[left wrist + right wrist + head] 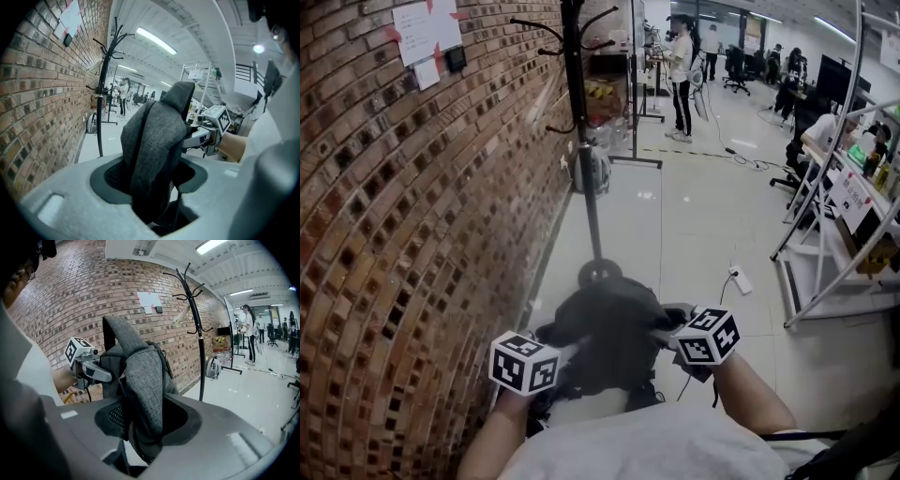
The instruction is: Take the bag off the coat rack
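A dark grey fabric bag point(605, 328) hangs between my two grippers, close to my body and free of the coat rack point(581, 122). My left gripper point(567, 354) is shut on one fold of the bag point(154, 136), which fills its jaws. My right gripper point(664, 330) is shut on another fold of the bag point(140, 376). The black coat rack point(100, 93) stands upright by the brick wall a little ahead, its hooks bare, and its round base point(600, 273) shows just beyond the bag. Each gripper view shows the opposite gripper, the right one point(208, 133) and the left one point(86, 365), close to the bag.
A brick wall point(412, 234) runs along the left. A white round object point(591, 171) rests on the floor by the wall behind the rack. A power strip point(741, 279) and cable lie on the tiled floor to the right. A metal frame point(825, 253) and people at desks are at the right.
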Available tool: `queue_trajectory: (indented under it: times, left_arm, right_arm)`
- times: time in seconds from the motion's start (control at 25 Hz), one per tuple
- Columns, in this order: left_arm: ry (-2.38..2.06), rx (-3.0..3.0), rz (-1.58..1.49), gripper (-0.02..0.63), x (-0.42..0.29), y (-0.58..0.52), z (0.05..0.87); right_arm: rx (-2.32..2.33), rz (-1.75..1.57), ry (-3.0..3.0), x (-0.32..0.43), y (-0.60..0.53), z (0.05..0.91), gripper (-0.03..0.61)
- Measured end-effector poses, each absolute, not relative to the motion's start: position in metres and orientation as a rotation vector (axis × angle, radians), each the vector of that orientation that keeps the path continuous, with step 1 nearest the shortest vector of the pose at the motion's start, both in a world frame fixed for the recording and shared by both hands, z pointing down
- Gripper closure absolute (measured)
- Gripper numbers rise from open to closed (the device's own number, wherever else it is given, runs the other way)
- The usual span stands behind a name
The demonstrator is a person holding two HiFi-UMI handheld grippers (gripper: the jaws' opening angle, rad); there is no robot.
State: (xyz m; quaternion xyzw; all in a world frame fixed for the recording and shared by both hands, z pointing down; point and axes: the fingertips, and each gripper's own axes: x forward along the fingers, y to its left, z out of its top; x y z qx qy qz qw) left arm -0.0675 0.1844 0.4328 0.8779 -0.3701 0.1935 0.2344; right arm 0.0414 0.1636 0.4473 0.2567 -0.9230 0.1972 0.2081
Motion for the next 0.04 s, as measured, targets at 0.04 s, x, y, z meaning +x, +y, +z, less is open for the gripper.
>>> queue_trajectory:
  times: [0.04]
  left_arm:
    - [-1.015,2.410,0.532,0.380,-0.0669,0.1829,0.4328]
  right_arm:
    - [0.715,0.549,-2.570,0.0421,0.1622,0.4473,0.418]
